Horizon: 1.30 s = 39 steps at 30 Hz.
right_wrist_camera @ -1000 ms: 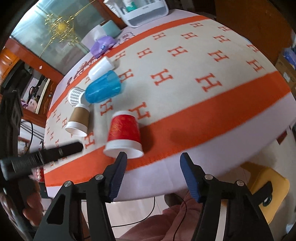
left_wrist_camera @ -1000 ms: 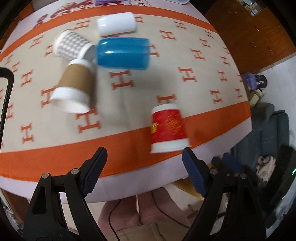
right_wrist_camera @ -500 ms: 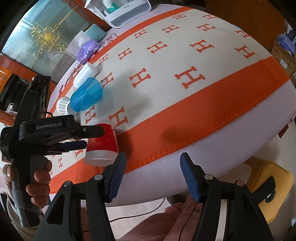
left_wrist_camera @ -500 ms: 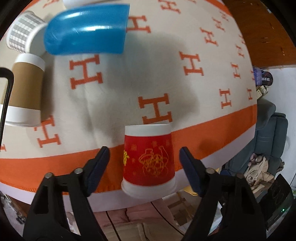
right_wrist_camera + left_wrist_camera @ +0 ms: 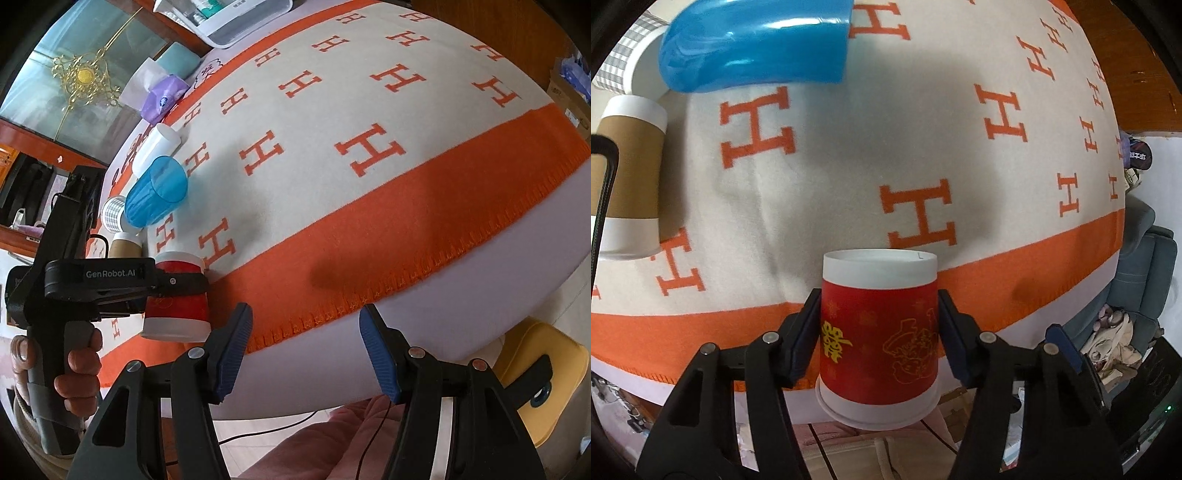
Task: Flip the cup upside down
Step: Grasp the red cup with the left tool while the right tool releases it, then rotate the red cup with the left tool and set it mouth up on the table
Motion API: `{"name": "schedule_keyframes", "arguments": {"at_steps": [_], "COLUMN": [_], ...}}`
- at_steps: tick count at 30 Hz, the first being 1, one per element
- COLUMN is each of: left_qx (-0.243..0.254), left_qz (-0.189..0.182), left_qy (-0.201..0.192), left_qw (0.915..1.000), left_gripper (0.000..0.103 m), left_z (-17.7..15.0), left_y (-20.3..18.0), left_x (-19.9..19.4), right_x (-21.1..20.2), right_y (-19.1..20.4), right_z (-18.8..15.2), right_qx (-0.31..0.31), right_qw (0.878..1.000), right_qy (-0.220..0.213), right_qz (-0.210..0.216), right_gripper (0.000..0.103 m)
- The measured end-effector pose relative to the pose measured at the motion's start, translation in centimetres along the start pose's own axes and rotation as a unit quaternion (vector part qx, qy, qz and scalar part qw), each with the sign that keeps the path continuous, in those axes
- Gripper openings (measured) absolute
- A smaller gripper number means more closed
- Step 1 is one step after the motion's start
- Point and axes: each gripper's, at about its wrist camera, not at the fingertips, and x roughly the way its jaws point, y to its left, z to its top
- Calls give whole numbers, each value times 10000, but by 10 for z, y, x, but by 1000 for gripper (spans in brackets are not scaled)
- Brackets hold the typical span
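The table [image 5: 461,266] wears a cream blanket [image 5: 849,155] with an orange border, patterned all over with orange "H" letters. Only the right wrist view takes in the far end: a white tray [image 5: 236,22], a purple pack [image 5: 162,96] and a white cup [image 5: 157,147] lying down, plus a yellow stool [image 5: 535,373] below the edge. Both views show the blue cup [image 5: 757,44] on its side and the brown cup [image 5: 628,177]. The red cup [image 5: 879,332] stands mouth-down at the near orange border, printed with gold characters and a drawing. The left gripper [image 5: 879,328] is clamped on it, a pad against each side; its body reads "GenRobot.AI" in the right view. The right gripper [image 5: 304,354] hangs off the table edge, jaws apart, holding nothing.
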Motion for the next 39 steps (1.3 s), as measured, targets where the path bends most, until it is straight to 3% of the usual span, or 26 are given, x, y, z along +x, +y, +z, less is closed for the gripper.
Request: {"name": "schedule_keyframes", "arguments": {"at_steps": [4, 9, 14, 18, 21, 26, 27, 33, 39], "left_qx": [10, 140, 251, 365, 421, 523, 601, 766, 765], "left_qz": [-18, 31, 163, 290, 393, 360, 429, 517, 587], "left_qy": [-219, -871, -1890, -2816, -3464, -4499, -4592, -4537, -4386], "left_qw": [9998, 9961, 9815, 9584, 9363, 8908, 8852, 8863, 8935], "left_gripper": [56, 56, 56, 56, 56, 56, 56, 57, 57], "left_z": [-4, -15, -18, -24, -30, -52, -55, -62, -74], "left_y": [2, 0, -2, -3, -5, -12, -15, -24, -19], "left_x": [-11, -39, -67, -70, -62, -51, -46, -33, -26], "right_x": [3, 6, 10, 15, 17, 21, 21, 27, 32], "right_y": [8, 19, 22, 20, 17, 14, 13, 6, 1], "right_z": [4, 6, 8, 11, 11, 9, 9, 6, 2], "right_qx": [-170, -363, -425, -430, -482, -687, -736, -836, -840], "right_qw": [9999, 9993, 9991, 9989, 9983, 9961, 9956, 9948, 9954], "right_qy": [14, 10, -88, -202, -330, -542, -576, -568, -446], "right_qz": [-10, -12, 2, 59, 80, 90, 105, 119, 123], "right_gripper": [61, 61, 61, 61, 61, 61, 61, 61, 61]}}
